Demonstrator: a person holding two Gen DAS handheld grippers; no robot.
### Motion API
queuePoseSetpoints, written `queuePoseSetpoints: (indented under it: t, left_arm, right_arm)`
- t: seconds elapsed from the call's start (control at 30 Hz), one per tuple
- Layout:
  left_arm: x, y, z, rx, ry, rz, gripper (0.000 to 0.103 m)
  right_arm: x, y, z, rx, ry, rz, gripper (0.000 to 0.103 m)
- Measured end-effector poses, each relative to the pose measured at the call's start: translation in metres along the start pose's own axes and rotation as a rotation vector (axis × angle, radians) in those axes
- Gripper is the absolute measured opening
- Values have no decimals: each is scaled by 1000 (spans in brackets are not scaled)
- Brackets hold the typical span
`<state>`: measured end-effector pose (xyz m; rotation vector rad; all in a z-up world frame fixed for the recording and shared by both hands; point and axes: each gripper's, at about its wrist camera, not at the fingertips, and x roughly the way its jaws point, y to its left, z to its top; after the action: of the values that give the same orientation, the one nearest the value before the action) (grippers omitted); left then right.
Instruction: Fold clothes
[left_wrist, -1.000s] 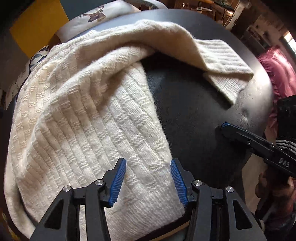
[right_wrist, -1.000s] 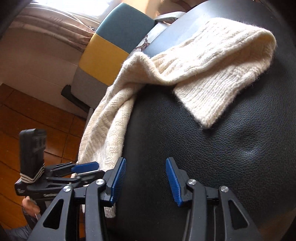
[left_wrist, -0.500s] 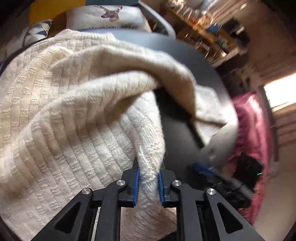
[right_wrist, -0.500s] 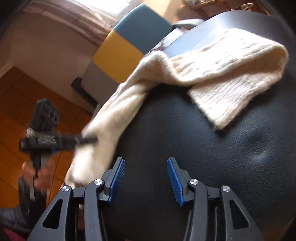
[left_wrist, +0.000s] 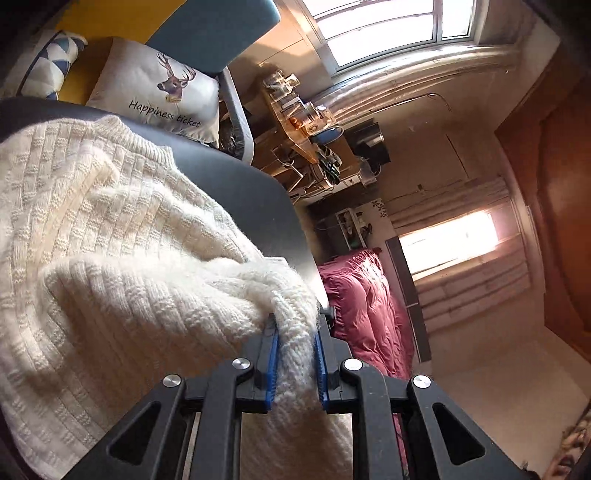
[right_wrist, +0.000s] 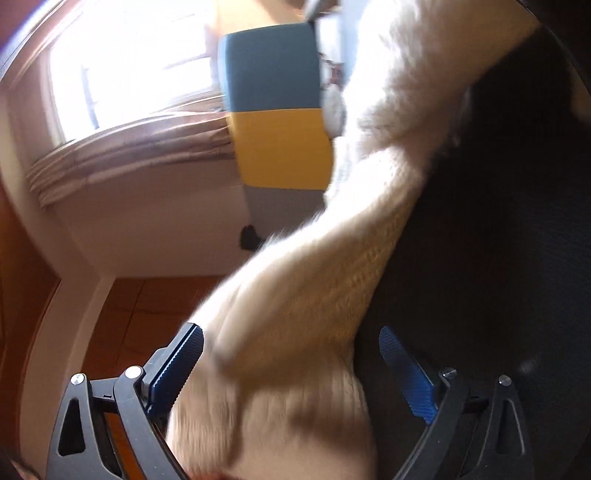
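This is a home, a lived-in bedroom or sitting room. A cushion (left_wrist: 162, 96) printed with a stag and the words "Happiness ticket" leans on a seat with blue and yellow panels (right_wrist: 275, 107), beside a second, patterned cushion (left_wrist: 48, 66). A crimson quilt (left_wrist: 365, 306) lies rumpled on what looks like a bed. A wooden desk (left_wrist: 295, 125) is crowded with small household clutter, too small to tell apart. Daylight comes through a window (left_wrist: 384, 29) with gathered curtains (right_wrist: 125, 151). The floor (right_wrist: 147, 302) is reddish wood. A cream sweater (left_wrist: 110, 251) lies over a dark padded surface (right_wrist: 491, 240).
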<state>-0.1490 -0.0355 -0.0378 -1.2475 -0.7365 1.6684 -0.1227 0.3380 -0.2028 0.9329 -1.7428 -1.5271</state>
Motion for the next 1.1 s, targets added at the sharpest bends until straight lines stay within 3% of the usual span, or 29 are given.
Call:
queuePoseSetpoints:
  t: [0.1, 0.17, 0.23, 0.33, 0.4, 0.47, 0.57, 0.6, 0.7, 0.87, 1.0, 1.1]
  left_arm:
    - [2, 8, -15, 6, 44, -9, 17]
    - [9, 14, -26, 13, 91, -15, 18]
    - [20, 21, -41, 28, 145, -7, 20]
    - [42, 33, -65, 19, 226, -10, 32]
    - [47, 42, -76, -14, 225, -18, 35]
    - [44, 49, -86, -42, 202, -22, 39]
    - [18, 57, -100, -77, 118, -22, 46]
    - [2, 60, -106, -91, 73, -13, 48]
    - [-53, 76, -125, -135, -64, 105, 53]
    - [-131, 109, -173, -247, -234, 316, 54]
    - [-126, 131, -199, -310, -232, 364, 55]
    - [-105, 139, -205, -333, -209, 357, 55]
  right_arm:
    - [14, 6, 13, -1, 0, -81, 88]
    - [16, 29, 12, -150, -11, -209, 47]
    - [13, 52, 9, -307, -24, -362, 31]
    - [-3, 79, -3, -521, -25, -638, 28]
    - [-14, 91, -8, -638, -17, -815, 28]
    - [-26, 81, -6, -663, 16, -957, 30]
    - [-94, 70, -13, -596, 14, -958, 32]
    - [-99, 74, -21, -577, 8, -927, 34]
    - [-89, 89, -44, -618, 27, -858, 39]
    - [-32, 111, -95, -795, 208, -806, 39]
    - [27, 104, -132, -868, 364, -775, 39]
    - [63, 90, -148, -931, 431, -839, 39]
